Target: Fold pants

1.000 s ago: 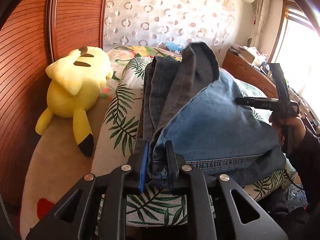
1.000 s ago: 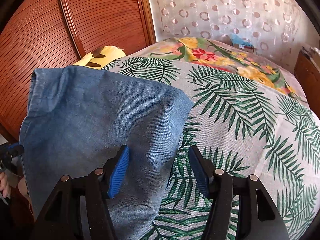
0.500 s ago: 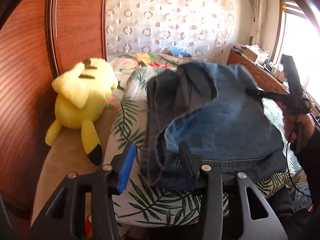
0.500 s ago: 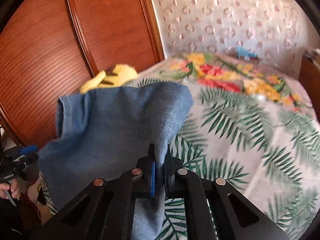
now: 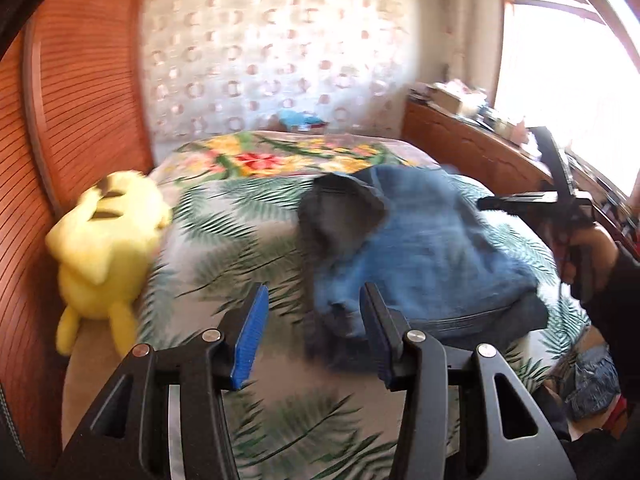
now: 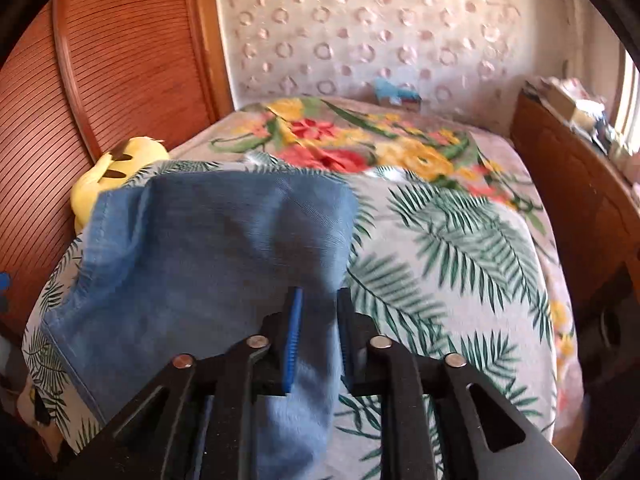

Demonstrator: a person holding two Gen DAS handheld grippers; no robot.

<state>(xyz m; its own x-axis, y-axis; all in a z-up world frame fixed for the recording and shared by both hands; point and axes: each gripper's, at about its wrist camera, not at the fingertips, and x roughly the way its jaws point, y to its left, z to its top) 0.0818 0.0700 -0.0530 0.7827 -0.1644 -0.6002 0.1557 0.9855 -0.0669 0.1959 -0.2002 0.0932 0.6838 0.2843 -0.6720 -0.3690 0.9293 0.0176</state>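
The pants (image 5: pixel 420 264), blue denim, lie in a folded heap on the leaf-print bed (image 5: pixel 240 232), toward its near edge. The left tool (image 5: pixel 312 332) has its jaws apart, gripping nothing; the heap lies just ahead and to its right. The right tool (image 6: pixel 318 332) straddles the cloth edge, its jaws opening with denim between them, unclamped. A yellow plush toy (image 5: pixel 108 256) rests beside the wooden panel (image 5: pixel 80 92).
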